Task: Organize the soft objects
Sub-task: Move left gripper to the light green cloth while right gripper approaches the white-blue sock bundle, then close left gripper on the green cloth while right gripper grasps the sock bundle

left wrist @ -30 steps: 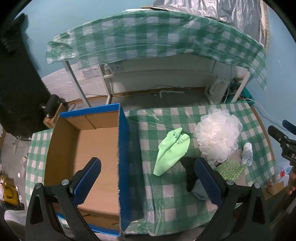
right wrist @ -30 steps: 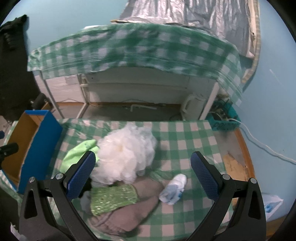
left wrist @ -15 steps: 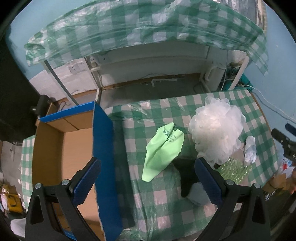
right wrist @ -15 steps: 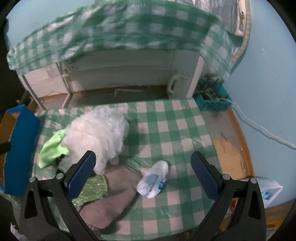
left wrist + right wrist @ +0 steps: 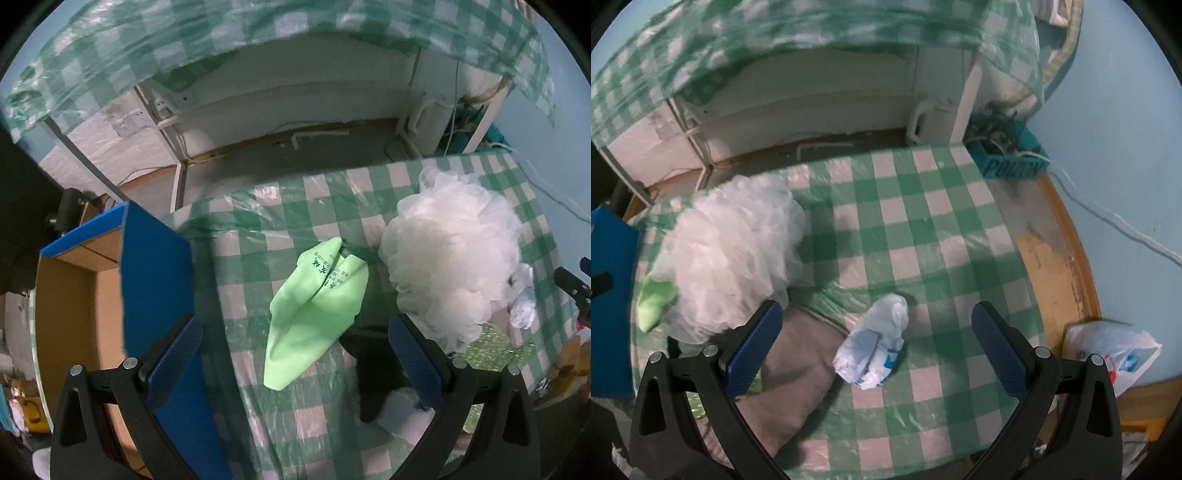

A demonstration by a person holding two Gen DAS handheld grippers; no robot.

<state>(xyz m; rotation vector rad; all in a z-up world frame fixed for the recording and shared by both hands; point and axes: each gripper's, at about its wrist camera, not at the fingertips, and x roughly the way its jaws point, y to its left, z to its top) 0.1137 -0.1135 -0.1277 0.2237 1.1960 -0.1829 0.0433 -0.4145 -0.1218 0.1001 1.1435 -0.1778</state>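
My left gripper [image 5: 293, 360] has its blue-padded jaws spread wide with nothing between them, low in the left wrist frame above the checked tablecloth [image 5: 258, 236]. Framed just above that gap, in the centre of the frame, lies a light green cloth [image 5: 314, 317] with dark printed characters, flat on the table. To its right, filling the right-centre of the frame, sits a big white mesh pouf [image 5: 450, 266], with one edge of the green cloth running up close beside it. A dark item [image 5: 373, 373] lies under the green cloth's lower right edge; I cannot tell what it is. On the left side of the frame stands an open cardboard box [image 5: 74, 306] with blue outer walls, butted against the table edge. My right gripper [image 5: 873, 347] is likewise spread wide and holding nothing. Between its fingers, centre-low in the right wrist frame, rests a crumpled white and blue plastic bag [image 5: 875, 347]. A grey-brown cloth [image 5: 798, 376] lies at lower left, touching the bag, and the pouf [image 5: 735, 258] sits at left-centre above it. A sparkly green piece [image 5: 495, 349] peeks out beneath the pouf at lower right of the left wrist frame.
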